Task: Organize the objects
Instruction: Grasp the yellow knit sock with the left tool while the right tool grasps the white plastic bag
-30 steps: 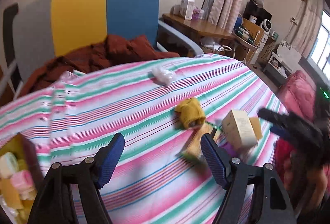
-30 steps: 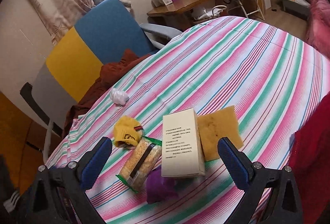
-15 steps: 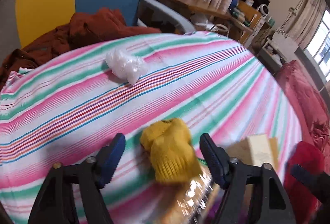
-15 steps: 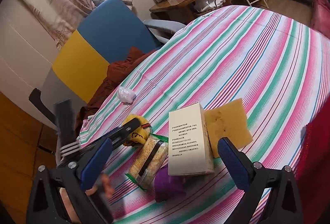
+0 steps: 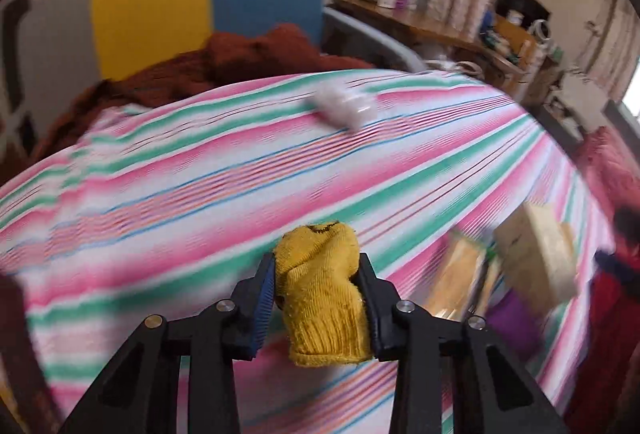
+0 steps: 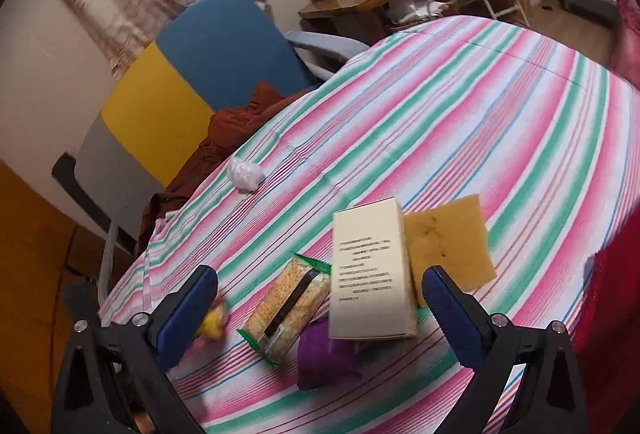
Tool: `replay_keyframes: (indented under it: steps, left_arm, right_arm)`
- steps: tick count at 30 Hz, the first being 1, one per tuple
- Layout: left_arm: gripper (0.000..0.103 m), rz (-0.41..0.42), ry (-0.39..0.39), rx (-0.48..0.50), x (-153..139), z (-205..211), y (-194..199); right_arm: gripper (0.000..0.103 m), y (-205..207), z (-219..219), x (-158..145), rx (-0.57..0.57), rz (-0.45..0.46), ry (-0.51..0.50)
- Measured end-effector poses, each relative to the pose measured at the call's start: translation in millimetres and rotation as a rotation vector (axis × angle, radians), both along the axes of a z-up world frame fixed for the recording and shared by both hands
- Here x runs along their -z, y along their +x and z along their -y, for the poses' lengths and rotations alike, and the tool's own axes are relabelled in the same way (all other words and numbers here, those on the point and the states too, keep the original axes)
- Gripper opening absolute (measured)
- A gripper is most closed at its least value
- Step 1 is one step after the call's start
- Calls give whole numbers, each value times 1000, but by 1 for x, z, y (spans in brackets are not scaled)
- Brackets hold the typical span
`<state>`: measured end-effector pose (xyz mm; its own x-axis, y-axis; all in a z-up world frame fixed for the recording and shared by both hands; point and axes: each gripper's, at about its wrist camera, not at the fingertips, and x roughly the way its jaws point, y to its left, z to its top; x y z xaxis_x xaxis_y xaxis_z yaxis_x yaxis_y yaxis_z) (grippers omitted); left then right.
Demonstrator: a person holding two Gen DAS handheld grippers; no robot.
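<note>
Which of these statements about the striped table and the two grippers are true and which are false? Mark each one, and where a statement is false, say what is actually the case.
1. The left gripper is shut on the yellow knitted cloth. True.
2. The right gripper holds the white box. False: its jaws stand wide apart and empty, with the box lying on the striped tablecloth beyond them.
3. The snack packet lies left of the white box in the right wrist view. True.
4. The tan sponge sits on top of the crumpled white plastic. False: the two lie far apart; the sponge is beside the box.
</note>
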<state>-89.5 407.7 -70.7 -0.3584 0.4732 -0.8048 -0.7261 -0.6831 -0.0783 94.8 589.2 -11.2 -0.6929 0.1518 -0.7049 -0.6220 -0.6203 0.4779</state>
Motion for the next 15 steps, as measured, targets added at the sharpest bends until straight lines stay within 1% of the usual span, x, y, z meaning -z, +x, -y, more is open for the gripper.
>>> replay_keyframes:
  steps: [3,5,7,8,10,13,14,15]
  left_arm:
    - [38,-42,-37,-37,12,27,5]
    - [38,-79,-16,-15,15,36,8]
    - [38,-103,-21,11,16,36,9]
    - [38,-100,-16,14,17,34,7]
    - [38,-54,15,-1,18,37,-1]
    - [39,9,66,-21,21,44,-10]
    - [39,20,79,-23,21,46,-11]
    - [39,26,87,-25,22,45,-11]
  right_arm:
    - [103,-11,12,-3,-70,18,33]
    - [103,-20,22,-5,-128,36,54]
    - [103,-34,31,-9,-197,57,71]
    - [102,-45,34,-13,-236,70,86]
    - [98,-64,38,-20,-296,83,125]
    - [89,-108,34,-24,-367,138,195]
    - [83,-125,30,-22,-383,162,211]
    - [74,-139,26,-19,-392,185,222]
